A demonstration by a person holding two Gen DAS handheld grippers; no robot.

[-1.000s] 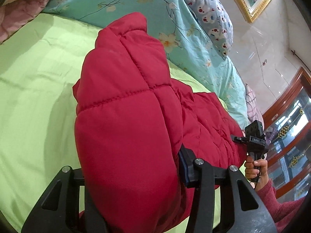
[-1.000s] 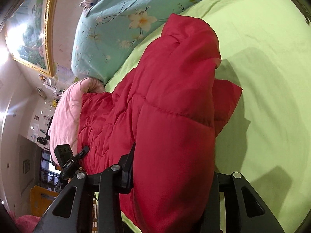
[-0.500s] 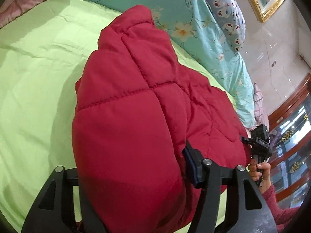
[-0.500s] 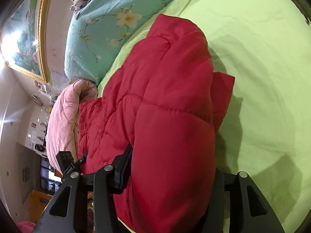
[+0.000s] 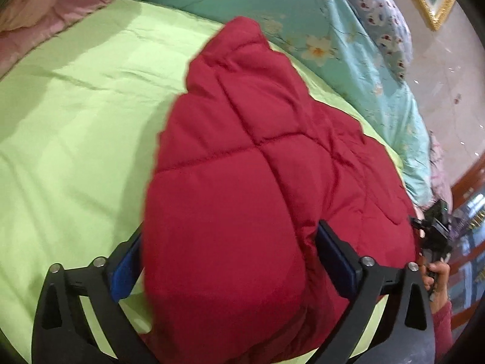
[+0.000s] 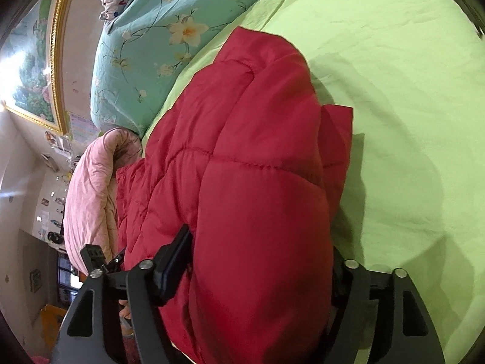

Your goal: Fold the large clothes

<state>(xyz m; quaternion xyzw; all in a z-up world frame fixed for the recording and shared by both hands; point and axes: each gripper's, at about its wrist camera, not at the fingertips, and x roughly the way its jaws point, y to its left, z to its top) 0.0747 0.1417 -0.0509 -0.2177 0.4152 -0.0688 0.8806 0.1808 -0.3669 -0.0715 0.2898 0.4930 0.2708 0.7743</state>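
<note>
Green bedsheet (image 5: pixel 69 139) carries the red padded jacket (image 5: pixel 242 206), folded near the floral quilt (image 5: pixel 333 30). Left gripper (image 5: pixel 233 261) and right gripper (image 6: pixel 260 273) are both opening, the jacket's thick fold between their jaws.

A bed with a lime-green sheet (image 5: pixel 75 139) fills most of both views, with a teal flowered quilt (image 6: pixel 145 45) and a pink blanket (image 6: pixel 88 194) bunched along its edge. A gold-framed painting (image 6: pixel 33 69) hangs on the pale wall, brightly lit. Dark wooden cabinets with glass (image 5: pixel 468 206) stand beyond.
</note>
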